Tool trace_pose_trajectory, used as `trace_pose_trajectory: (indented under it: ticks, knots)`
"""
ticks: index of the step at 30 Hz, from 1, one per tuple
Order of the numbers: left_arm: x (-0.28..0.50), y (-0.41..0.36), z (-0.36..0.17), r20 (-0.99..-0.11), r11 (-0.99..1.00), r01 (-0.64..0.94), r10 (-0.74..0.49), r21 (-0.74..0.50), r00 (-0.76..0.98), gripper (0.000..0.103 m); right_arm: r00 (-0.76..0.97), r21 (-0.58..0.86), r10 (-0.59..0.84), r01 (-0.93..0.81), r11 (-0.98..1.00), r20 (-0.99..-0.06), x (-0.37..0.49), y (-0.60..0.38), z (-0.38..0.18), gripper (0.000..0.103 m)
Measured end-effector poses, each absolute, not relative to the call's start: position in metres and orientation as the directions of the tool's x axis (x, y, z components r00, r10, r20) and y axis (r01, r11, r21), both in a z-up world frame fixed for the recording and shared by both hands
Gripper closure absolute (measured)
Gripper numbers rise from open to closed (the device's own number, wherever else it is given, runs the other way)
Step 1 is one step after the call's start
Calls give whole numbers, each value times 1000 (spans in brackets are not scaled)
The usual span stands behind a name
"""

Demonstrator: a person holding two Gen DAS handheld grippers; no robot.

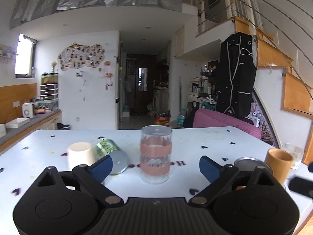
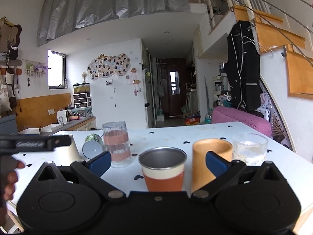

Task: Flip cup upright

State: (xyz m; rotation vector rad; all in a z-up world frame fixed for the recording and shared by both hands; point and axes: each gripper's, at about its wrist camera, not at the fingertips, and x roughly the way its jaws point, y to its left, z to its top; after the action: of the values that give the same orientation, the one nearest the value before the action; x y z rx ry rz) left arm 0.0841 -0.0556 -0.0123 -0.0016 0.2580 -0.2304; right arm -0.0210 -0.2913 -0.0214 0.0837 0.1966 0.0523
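Nearest in the right wrist view, the right gripper [image 2: 158,162] has its jaws spread wide and holds nothing. A steel-lined cup [image 2: 163,170] stands upright between them and looks empty. At 1 o'clock is an ochre cup [image 2: 211,162], also mouth-up, its inside hidden. Past it at 2 o'clock, a clear tumbler [image 2: 249,148] holds something whitish at the bottom.

The left gripper [image 1: 155,166] is equally wide and empty, and faces a ribbed glass [image 1: 155,154] banded with pink tape.

The cup to flip is probably the cream cup [image 1: 80,154] at 10 o'clock on the white table [image 1: 225,143]; it seems to stand mouth-down. It looks light and stiff (smooth walls, so likely slippery). I would pinch it across mid-body and squeeze firmly. Just beside it, a green can [image 1: 107,148] lies on its side and might roll if bumped.
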Motion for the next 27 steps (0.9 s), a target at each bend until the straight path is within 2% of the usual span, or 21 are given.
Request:
trace_pose_trajectory:
  ticks: [4,9,20,27]
  knots:
    - [122,-70,-18,-262,964,262,-267,-56,927,14,979,93,54,-37,995,-196,-22,-297,-27,0]
    - [167,-88,-27,-269,963,269,-262,-11,927,14,980,113,56,-34,993,-193,-24,-306,-31,0]
    - [237,-107,-58,-368,972,232,-205,29,907,13,980,127,67,-44,991,-185,-29,-319,-37,0]
    - [255,-114,-68,-391,981,179,-134,80,911,15,979,125,63,-39,991,-195,-28,-322,-40,0]
